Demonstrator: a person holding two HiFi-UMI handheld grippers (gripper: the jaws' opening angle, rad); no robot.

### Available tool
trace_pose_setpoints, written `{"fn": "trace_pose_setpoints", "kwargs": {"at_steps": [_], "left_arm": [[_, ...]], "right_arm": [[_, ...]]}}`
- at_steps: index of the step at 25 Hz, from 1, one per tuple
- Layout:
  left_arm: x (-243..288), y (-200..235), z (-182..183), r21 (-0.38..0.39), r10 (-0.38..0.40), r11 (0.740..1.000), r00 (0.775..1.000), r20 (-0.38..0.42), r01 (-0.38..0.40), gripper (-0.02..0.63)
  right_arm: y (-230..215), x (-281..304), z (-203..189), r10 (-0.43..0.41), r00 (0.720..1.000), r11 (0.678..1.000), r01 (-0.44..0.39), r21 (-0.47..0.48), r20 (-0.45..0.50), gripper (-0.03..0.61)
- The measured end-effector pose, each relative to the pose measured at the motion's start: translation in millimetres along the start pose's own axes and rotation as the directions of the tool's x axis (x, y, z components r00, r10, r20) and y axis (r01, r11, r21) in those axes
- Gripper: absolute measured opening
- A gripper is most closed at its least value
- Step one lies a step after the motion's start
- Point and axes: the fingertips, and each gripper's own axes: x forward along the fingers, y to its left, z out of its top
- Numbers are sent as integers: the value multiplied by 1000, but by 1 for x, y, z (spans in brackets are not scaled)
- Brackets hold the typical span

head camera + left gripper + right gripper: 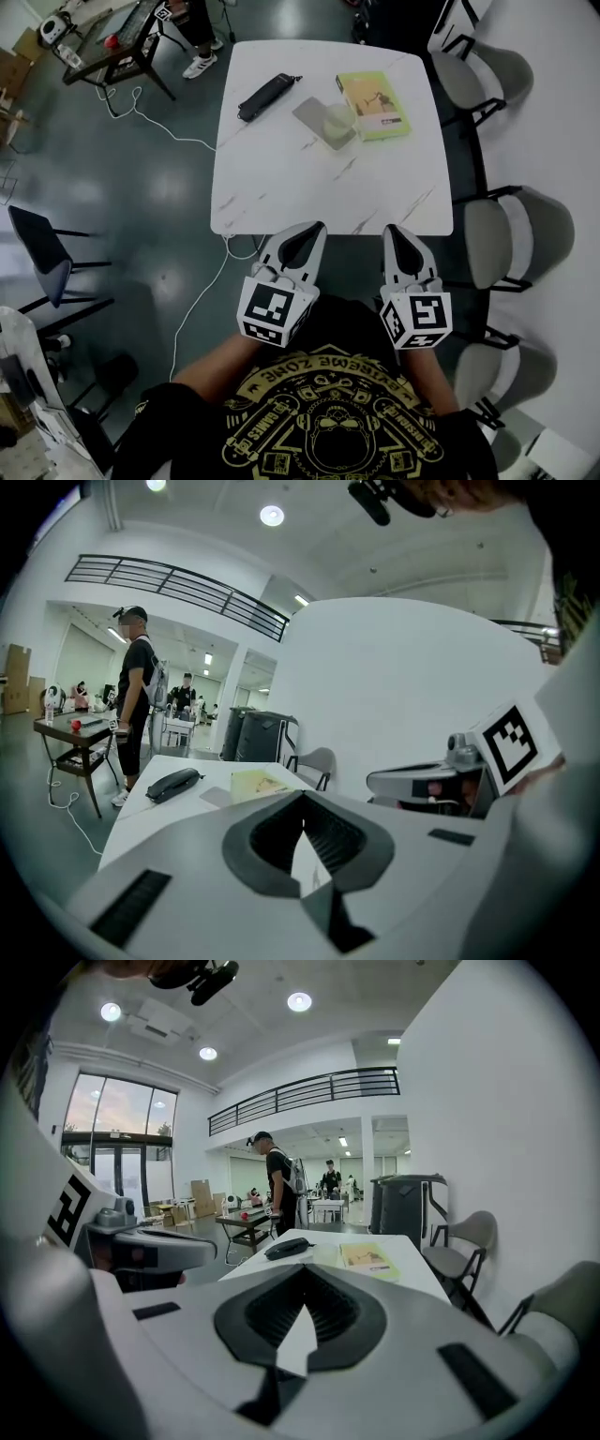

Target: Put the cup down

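where the cup sits: far side of the tabletop, on a grey sheet, just beside the green book.
black case: left of the sheet, apart from it.
left gripper: jaws together, nothing between them, at the near edge.
right gripper: jaws pressed together too, empty, well apart from the cup.

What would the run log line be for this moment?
left gripper: shut, empty | right gripper: shut, empty | translucent cup: on white table, beside yellow-green book
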Motion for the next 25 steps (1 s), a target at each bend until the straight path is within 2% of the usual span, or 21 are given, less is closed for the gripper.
{"fn": "trace_pose_setpoints", "kwargs": {"at_steps": [6,12,25], "left_arm": [[-2,-66,-30,-10,-35,999,997,-62,34,9],[-14,-133,-45,20,-53,998,996,-65,55,9],[-66,-261,-88,38,-36,998,995,-97,40,9]], "right_arm": [[-23,-59,-34,-14,1000,999,15,29,-23,6],[-37,-120,-57,-5,1000,999,5,36,-9,6],[-59,-249,-107,12,1000,997,-11,76,-16,6]]}}
